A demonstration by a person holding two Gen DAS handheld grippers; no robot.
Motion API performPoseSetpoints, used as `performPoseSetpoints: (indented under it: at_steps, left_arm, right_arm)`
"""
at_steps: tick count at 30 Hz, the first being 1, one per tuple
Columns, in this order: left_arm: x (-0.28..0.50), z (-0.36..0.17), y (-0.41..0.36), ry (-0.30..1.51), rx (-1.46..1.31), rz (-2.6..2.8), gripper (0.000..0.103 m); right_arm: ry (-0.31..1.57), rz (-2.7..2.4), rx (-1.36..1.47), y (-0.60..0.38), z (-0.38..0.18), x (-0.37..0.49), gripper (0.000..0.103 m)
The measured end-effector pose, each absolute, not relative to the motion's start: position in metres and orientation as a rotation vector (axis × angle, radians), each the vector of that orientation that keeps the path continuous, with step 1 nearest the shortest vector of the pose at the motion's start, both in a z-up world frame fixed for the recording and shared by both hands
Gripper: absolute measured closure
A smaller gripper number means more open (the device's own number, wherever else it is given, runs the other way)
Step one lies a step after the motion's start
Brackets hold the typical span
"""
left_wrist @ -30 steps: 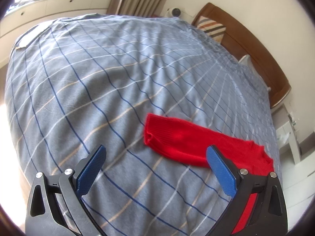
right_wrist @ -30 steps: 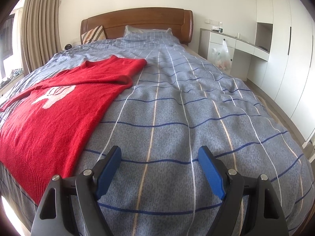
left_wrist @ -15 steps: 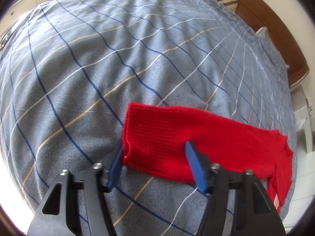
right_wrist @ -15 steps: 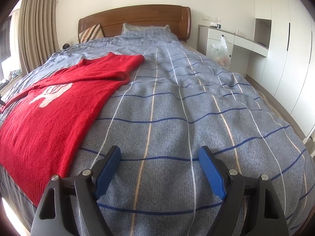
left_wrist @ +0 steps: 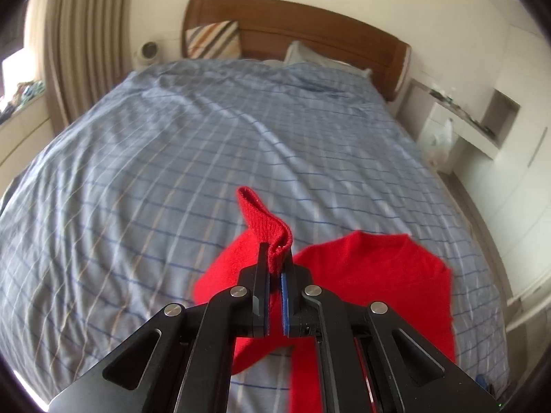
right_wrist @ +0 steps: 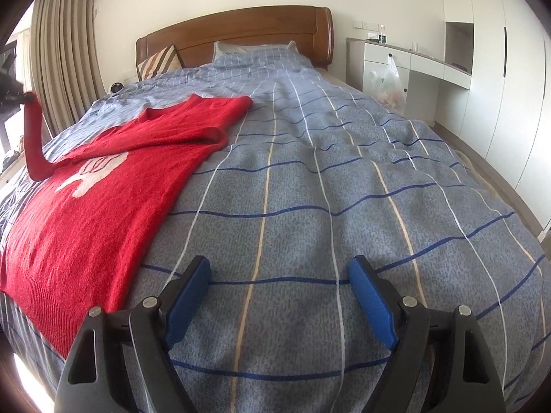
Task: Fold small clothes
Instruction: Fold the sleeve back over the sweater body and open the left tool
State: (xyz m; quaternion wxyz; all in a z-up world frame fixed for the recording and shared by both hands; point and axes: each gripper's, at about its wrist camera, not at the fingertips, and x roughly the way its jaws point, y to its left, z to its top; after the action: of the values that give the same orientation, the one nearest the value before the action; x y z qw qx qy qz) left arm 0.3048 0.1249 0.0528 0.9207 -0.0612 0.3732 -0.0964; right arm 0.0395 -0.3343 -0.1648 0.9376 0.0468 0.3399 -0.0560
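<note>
My left claw point(left_wrist: 275, 268) is squeezed tight on the cuff point(left_wrist: 265, 220) of the red sweater point(right_wrist: 103, 186). The cuff sticks up above the pads, and the sleeve point(right_wrist: 32, 144) hangs from it like a soft rope. The rest of the sweater lies flat on the bed point(right_wrist: 344, 206), on the near left part.

It looks soft, floppy and light, so I think it will sag and bend wherever I pull. The ribbed cuff is a good thick spot to pinch.

My right claw point(right_wrist: 280, 296) is wide apart, holding nothing, above the bare blanket.
</note>
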Motion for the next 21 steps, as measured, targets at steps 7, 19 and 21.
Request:
performPoseSetpoints:
  at_steps: [7,19,21]
  left_arm:
    - [0.308,0.039,-0.031,0.800,0.013,-0.459,0.096]
    - [0.258,-0.052,-0.013,0.915,-0.084,-0.453,0.012]
    - [0.250,-0.059,0.031,0.903,-0.127,-0.371,0.012]
  right_arm:
    - [0.695,-0.106,0.098,-0.335,-0.165,0.038,0.021]
    - [0.697,-0.099,0.104,-0.337,-0.166,0.038,0.020]
    - [0.699,-0.100,0.104,-0.336,-0.166,0.039,0.020]
